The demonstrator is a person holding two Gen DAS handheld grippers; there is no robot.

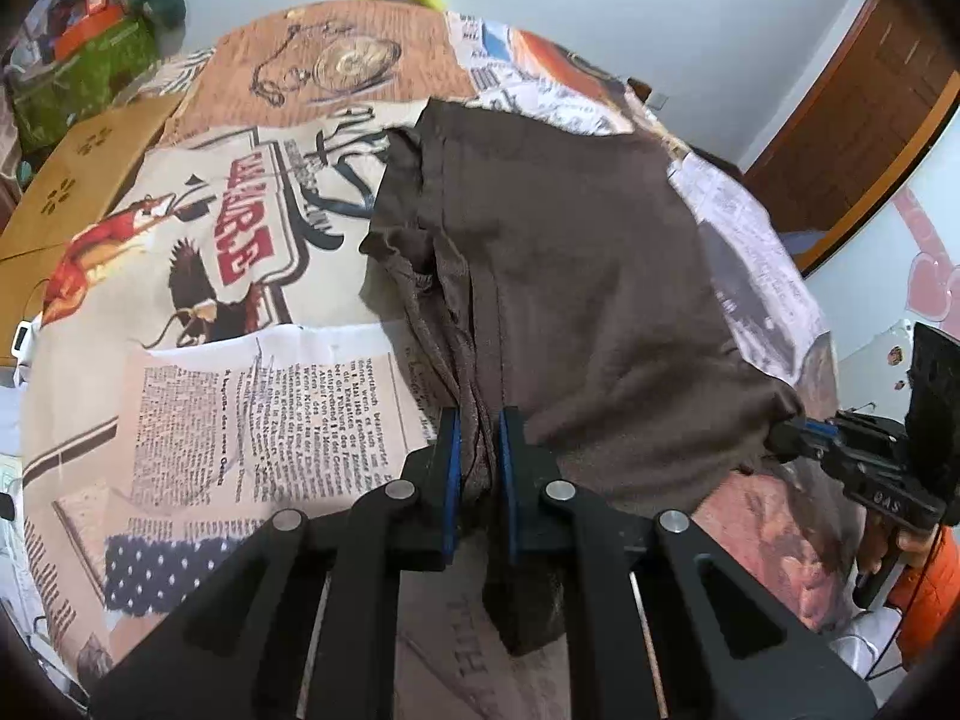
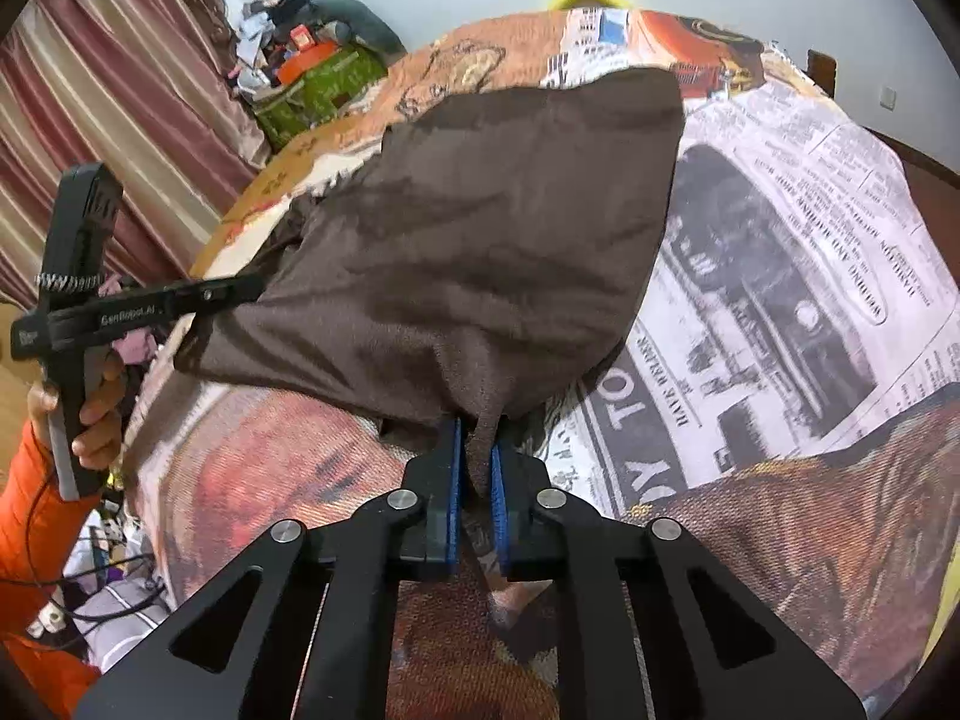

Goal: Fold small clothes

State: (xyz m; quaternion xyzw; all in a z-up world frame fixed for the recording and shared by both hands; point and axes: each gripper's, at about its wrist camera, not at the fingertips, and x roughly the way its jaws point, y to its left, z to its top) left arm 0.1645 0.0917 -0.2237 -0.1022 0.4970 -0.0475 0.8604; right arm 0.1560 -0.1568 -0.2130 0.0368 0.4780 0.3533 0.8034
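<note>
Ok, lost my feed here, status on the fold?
Left tool shut on brown cloth. Right tool shut on its near edge. Cloth on printed bedspread, unfolded. Nothing blocking.

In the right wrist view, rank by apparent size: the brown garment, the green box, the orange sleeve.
1. brown garment, nearest the camera
2. orange sleeve, cut off by the frame
3. green box, far away, so unsure

1. It was a home bedroom: a bed lay under a newspaper-print bedspread [image 2: 780, 252].
2. Striped curtains [image 2: 120, 90] hung beside a cluttered heap of belongings [image 2: 312, 48].
3. A wooden door [image 1: 870, 108] stood nearby.
</note>
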